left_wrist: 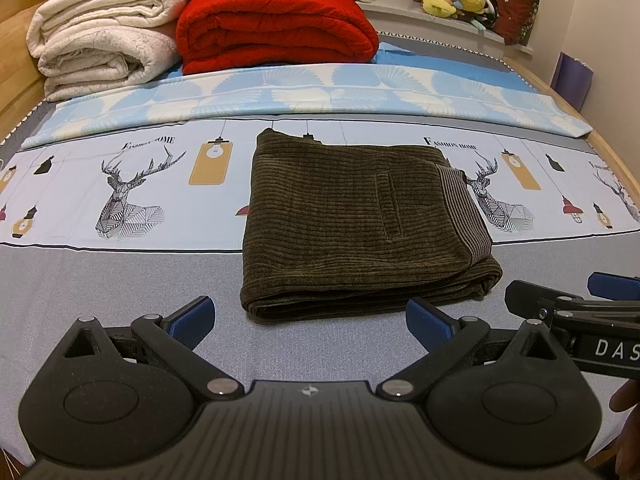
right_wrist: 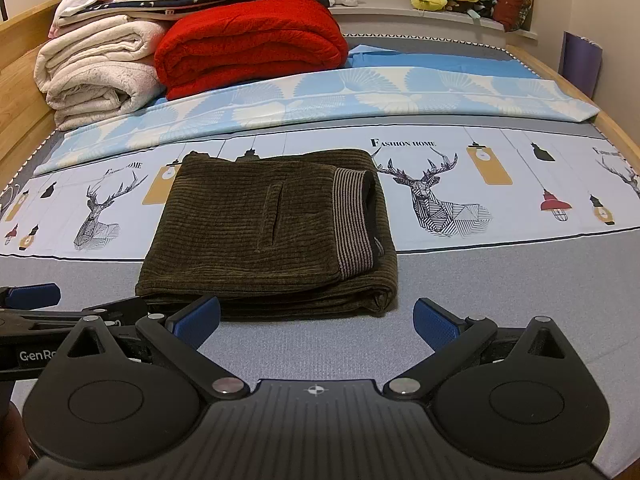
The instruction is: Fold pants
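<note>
Bedspread (left_wrist: 120, 280) with stag prints fills both views, and the dark corduroy pants (left_wrist: 352, 216) lie folded into a neat block in the middle. The left gripper (left_wrist: 310, 320) hangs just short of the near edge, fingers spread wide, holding nothing. Same for the right gripper (right_wrist: 316, 320), released and empty, the pants just ahead and slightly left. Only the right view shows the striped waistband's dark inner lining.

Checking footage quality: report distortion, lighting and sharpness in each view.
Left wrist view: fisheye bends the bed's edges, dark vignette corners, warm even light, pants sharp. Right wrist view: same curvature, corduroy ribs crisp, no glare, soft shadow beside the pants.
</note>
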